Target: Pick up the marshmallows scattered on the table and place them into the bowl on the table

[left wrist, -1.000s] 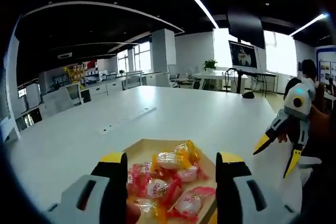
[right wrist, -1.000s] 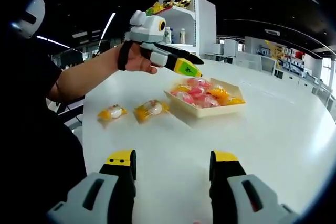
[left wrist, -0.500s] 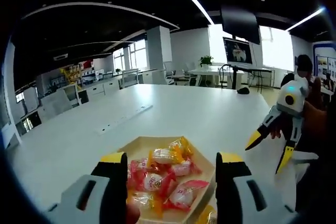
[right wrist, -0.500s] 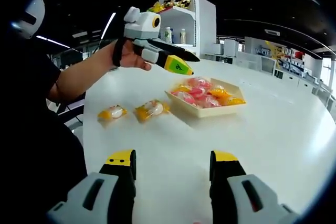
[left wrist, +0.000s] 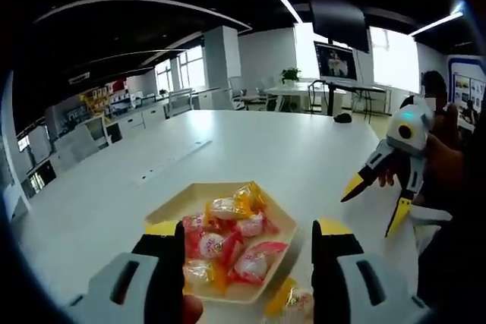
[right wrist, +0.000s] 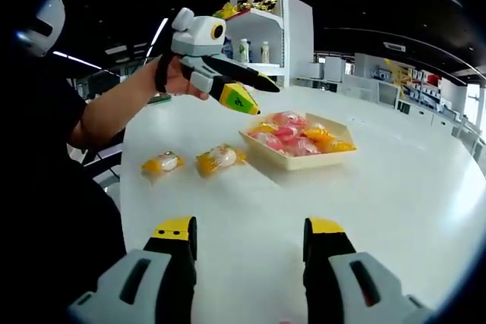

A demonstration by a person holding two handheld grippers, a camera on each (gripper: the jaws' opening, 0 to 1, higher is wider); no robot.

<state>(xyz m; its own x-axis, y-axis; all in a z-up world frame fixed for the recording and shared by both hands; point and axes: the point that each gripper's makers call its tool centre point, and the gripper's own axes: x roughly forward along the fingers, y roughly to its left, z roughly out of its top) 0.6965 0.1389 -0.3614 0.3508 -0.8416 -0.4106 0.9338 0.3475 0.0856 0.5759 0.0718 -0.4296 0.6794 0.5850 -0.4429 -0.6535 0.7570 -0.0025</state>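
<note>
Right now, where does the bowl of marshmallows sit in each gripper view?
Left gripper view: the bowl lies low in the centre, just beyond and between that view's own jaws.
Right gripper view: the bowl sits right of centre on the white table, below the left gripper.
Shared landmark: the pink and yellow marshmallows heaped in it.

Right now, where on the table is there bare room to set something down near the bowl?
Free: the white table between the right tongs and the bowl, and the wide stretch right of the bowl. Crowded: the strip left of the bowl, where two marshmallows lie under the left tongs.
</note>
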